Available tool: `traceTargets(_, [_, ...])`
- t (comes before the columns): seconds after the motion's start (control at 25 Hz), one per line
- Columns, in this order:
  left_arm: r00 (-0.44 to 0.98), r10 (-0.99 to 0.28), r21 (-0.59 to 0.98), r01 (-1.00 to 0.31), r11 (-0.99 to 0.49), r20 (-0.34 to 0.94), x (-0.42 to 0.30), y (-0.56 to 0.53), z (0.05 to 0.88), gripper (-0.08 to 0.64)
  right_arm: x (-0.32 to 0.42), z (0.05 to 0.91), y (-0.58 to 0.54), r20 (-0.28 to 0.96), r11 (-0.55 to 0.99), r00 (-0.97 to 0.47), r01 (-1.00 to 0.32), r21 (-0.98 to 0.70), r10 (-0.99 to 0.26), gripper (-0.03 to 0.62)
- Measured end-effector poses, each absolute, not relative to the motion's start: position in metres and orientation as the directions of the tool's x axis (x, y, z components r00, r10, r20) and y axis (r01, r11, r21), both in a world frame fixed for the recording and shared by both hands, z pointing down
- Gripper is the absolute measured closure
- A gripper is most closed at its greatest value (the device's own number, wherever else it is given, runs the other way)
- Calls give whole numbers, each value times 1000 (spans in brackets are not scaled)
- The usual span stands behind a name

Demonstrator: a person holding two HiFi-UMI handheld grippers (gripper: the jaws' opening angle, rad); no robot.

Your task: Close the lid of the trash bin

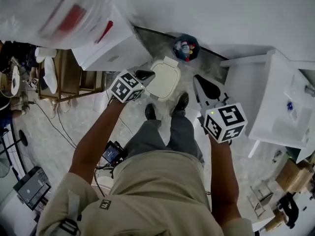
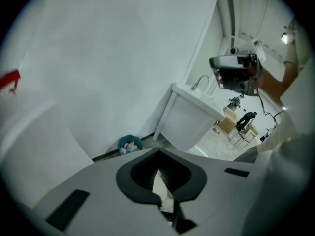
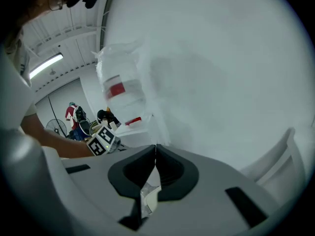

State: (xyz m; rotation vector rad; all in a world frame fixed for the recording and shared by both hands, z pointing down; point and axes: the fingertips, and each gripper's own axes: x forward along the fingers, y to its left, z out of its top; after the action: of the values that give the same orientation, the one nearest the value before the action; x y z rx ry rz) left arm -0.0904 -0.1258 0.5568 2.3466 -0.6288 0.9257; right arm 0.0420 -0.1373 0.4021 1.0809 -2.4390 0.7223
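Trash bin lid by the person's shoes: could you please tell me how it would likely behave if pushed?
The trash bin lid looks like smooth moulded plastic, so it is probably stiff and light, and the left gripper might slide on it. The trash bin seems small and stands on hard floor, so a sideways push may scoot or tip it.

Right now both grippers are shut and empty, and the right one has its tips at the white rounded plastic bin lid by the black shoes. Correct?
No. It is the left gripper whose tips are at the white rounded plastic bin lid; the right gripper is off to the lid's side. The head view shows this. Both are shut and empty, as you say.
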Motion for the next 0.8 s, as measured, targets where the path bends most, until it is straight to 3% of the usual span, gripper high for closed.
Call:
traceTargets(0.52, [753,-534,50,-595,-802,386,-87,-114,284,546,68,239,-102,282,670,-666,-736,-97,-691,571])
traceTargets(0.8, [774,-589,-51,-595,-802,229,-120,-86,197,546,40,189,-80,208,685,-678,-727,-44,-705,571])
